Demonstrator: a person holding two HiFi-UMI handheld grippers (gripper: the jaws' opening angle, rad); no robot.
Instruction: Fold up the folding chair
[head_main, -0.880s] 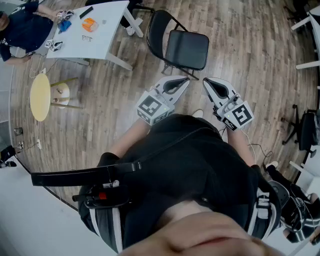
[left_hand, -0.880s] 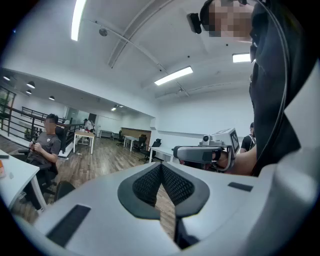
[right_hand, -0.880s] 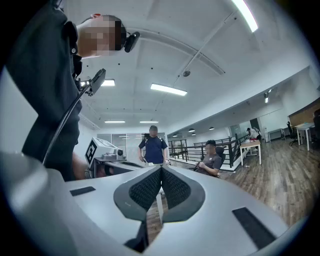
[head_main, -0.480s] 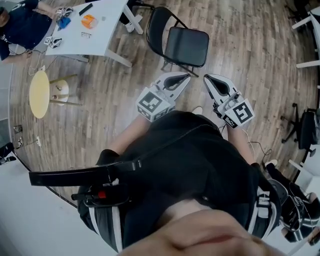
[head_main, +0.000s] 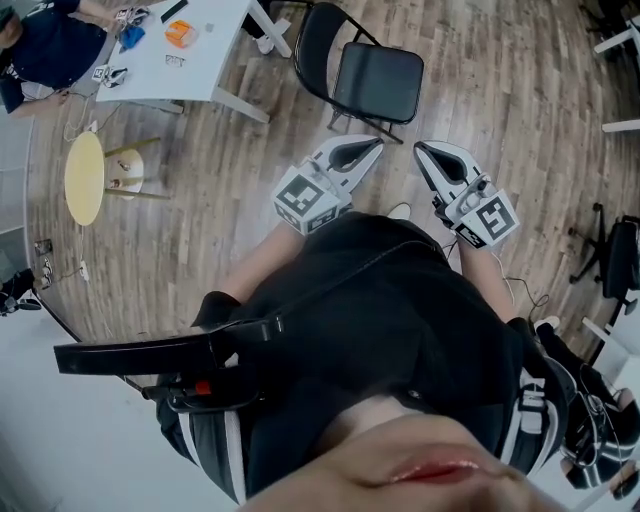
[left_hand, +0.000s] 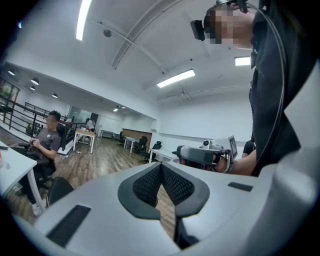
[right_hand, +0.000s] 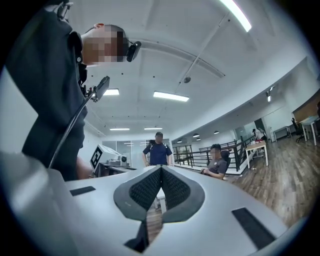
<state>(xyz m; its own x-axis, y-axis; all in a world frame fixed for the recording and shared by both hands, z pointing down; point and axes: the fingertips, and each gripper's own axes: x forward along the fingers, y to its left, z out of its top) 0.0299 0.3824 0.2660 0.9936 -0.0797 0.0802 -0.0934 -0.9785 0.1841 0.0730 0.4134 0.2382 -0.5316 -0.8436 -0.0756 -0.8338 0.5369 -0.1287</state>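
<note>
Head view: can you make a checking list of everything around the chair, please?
Surface: wooden floor.
Job's things: black folding chair, unfolded, standing ahead of both tongs, untouched.
Clutter: orange thing on the white table; yellow stool nearby.
Grippers: left tongs shut, empty; right tongs shut, empty.
Cables: thin wire on the floor.
Surroundings: seated person at the table.

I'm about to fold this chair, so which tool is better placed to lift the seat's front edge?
Probably right. The right tool, shut and empty, sits just short of the front corner of the chair; the left tool, also shut, faces the seat's side. Neither touches the chair.
</note>
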